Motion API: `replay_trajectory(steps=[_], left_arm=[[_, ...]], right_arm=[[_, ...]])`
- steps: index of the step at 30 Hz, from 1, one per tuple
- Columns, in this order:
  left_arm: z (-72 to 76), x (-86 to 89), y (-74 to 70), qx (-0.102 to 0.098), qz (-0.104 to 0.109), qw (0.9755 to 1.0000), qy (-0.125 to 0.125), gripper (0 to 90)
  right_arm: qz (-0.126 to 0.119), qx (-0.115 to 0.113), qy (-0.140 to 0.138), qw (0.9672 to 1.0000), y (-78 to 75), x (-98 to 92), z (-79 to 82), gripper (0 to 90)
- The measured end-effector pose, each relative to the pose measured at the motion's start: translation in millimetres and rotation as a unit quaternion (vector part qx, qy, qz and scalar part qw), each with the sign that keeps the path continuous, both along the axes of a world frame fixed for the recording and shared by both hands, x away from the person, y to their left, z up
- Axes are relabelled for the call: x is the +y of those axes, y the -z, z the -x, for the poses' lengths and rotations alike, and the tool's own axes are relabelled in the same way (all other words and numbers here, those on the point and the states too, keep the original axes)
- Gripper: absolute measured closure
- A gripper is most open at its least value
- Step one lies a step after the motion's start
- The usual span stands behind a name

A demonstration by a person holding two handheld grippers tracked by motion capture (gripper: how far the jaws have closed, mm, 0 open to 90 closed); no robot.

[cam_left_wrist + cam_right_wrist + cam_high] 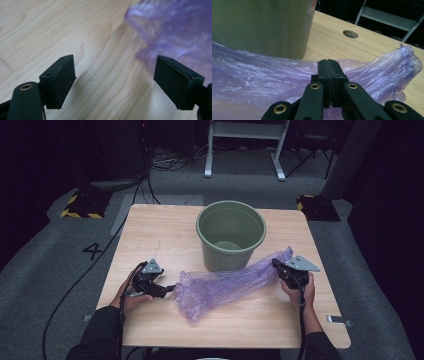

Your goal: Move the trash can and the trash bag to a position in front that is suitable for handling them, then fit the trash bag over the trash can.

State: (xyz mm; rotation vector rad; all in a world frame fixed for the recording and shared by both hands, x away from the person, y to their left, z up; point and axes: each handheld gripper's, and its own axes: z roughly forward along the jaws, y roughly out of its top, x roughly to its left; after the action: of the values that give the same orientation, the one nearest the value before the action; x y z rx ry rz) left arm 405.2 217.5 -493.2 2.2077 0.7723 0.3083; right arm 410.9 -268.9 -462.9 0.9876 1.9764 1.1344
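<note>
A crumpled purple plastic bag lies across the wooden table, in front of a green bucket that stands upright at the middle. My right gripper is shut on the bag's right end, which rises off the table. In the right gripper view the jaws are pressed together with the bag's film bunched around them and the bucket wall close behind. My left gripper is open at the bag's left end. In its own view the jaws stand wide over bare wood, the bag beside the right one.
Bare tabletop lies left of the bucket and along the front edge. A round hole is cut in the table. A white frame stands on the floor beyond it, with yellow-and-black blocks off the far corners and cables on the left.
</note>
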Motion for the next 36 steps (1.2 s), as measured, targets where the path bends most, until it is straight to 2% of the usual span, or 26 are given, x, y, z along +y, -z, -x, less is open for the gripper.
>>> replay_trajectory(steps=[1, 2, 3, 4, 6, 8, 10, 12, 13, 15, 16, 19, 20, 21, 24, 25, 26, 28, 30, 33, 35, 36], left_arm=[[-0.5, -1.1, -4.2, 0.006, 0.011, 0.9999, -0.003, 17.6], [-0.5, -1.1, -4.2, 0.006, 0.011, 0.9999, -0.003, 17.6], [-0.6, 0.1, -9.5, 0.004, 0.03, 0.9995, -0.004, 17.6], [-0.8, 0.7, -12.4, 0.004, 0.038, 0.9993, -0.004, 17.3], [0.8, 0.4, -18.6, -0.01, 0.04, 0.9991, -0.006, 17.0], [0.6, -0.6, -26.8, -0.008, 0.046, 0.9989, -0.001, 15.8], [2.2, -2.0, -38.3, -0.023, 0.065, 0.9976, 0.003, 15.9], [2.9, -2.8, -42.5, -0.026, 0.071, 0.9971, 0.006, 15.9], [4.6, -6.9, -53.9, -0.035, 0.082, 0.996, 0.013, 15.7], [6.4, -13.5, -65.1, -0.04, 0.097, 0.9941, 0.029, 15.7], [7.6, -18.2, -70.6, -0.045, 0.097, 0.9937, 0.036, 15.5], [11.0, -30.9, -80.7, -0.054, 0.092, 0.9929, 0.053, 15.5], [16.0, -46.0, -89.3, -0.058, 0.09, 0.9915, 0.075, 15.5], [18.4, -54.3, -92.7, -0.059, 0.086, 0.9909, 0.085, 15.5], [26.3, -80.9, -98.8, -0.064, 0.059, 0.9895, 0.116, 15.5], [26.3, -80.9, -98.8, -0.064, 0.059, 0.9895, 0.116, 15.8], [29.8, -95.9, -100.9, -0.065, 0.046, 0.9877, 0.135, 15.9], [30.5, -102.4, -101.1, -0.062, 0.044, 0.9871, 0.141, 15.7], [29.1, -121.0, -98.5, -0.063, 0.013, 0.9865, 0.15, 15.7], [27.0, -127.8, -96.2, -0.064, 0.003, 0.9856, 0.156, 15.8], [25.1, -134.7, -94.1, -0.072, -0.014, 0.9855, 0.153, 15.8], [23.2, -140.2, -91.9, -0.07, -0.022, 0.985, 0.156, 15.9]], right_arm=[[0.001, -0.005, -0.002, 1.0, -2.7, 2.1, 0.5, 89.6], [0.001, -0.005, -0.002, 1.0, -2.7, 2.1, 0.5, 89.6], [0.0, -0.013, -0.004, 0.9999, -7.9, 3.1, 0.6, 89.6], [-0.003, -0.015, -0.004, 0.9999, -10.0, 3.4, 1.1, 89.6], [-0.007, -0.023, -0.007, 0.9997, -15.1, 3.8, 2.2, 89.6], [-0.007, -0.032, -0.009, 0.9994, -19.5, 5.1, 3.7, 89.6], [-0.005, -0.037, -0.012, 0.9992, -24.0, 7.5, 5.2, 89.6], [-0.004, -0.039, -0.014, 0.9991, -26.0, 8.6, 5.5, 89.6], [-0.001, -0.045, -0.02, 0.9988, -30.0, 10.5, 5.7, 89.6], [0.003, -0.048, -0.024, 0.9986, -34.9, 13.2, 5.8, 89.6], [0.006, -0.052, -0.026, 0.9983, -37.7, 14.4, 6.0, 89.6], [0.007, -0.059, -0.031, 0.9978, -43.8, 16.5, 7.1, 89.6], [0.009, -0.067, -0.035, 0.9971, -49.7, 18.7, 9.8, 89.6], [0.009, -0.071, -0.039, 0.9967, -52.5, 20.1, 11.4, 89.6], [0.013, -0.083, -0.048, 0.9953, -61.0, 25.2, 16.5, 89.6], [0.014, -0.088, -0.052, 0.9947, -63.9, 27.1, 18.1, 89.6], [0.016, -0.093, -0.055, 0.994, -66.7, 29.3, 19.6, 89.6], [0.018, -0.098, -0.059, 0.9933, -69.6, 31.5, 21.0, 89.6], [0.023, -0.108, -0.071, 0.9913, -77.4, 38.8, 24.6, 89.6], [0.027, -0.115, -0.086, 0.9893, -84.9, 46.0, 26.9, 89.7], [0.029, -0.118, -0.091, 0.9883, -88.0, 48.9, 28.0, 89.7], [0.03, -0.125, -0.102, 0.9864, -92.3, 52.8, 29.8, 89.7]])
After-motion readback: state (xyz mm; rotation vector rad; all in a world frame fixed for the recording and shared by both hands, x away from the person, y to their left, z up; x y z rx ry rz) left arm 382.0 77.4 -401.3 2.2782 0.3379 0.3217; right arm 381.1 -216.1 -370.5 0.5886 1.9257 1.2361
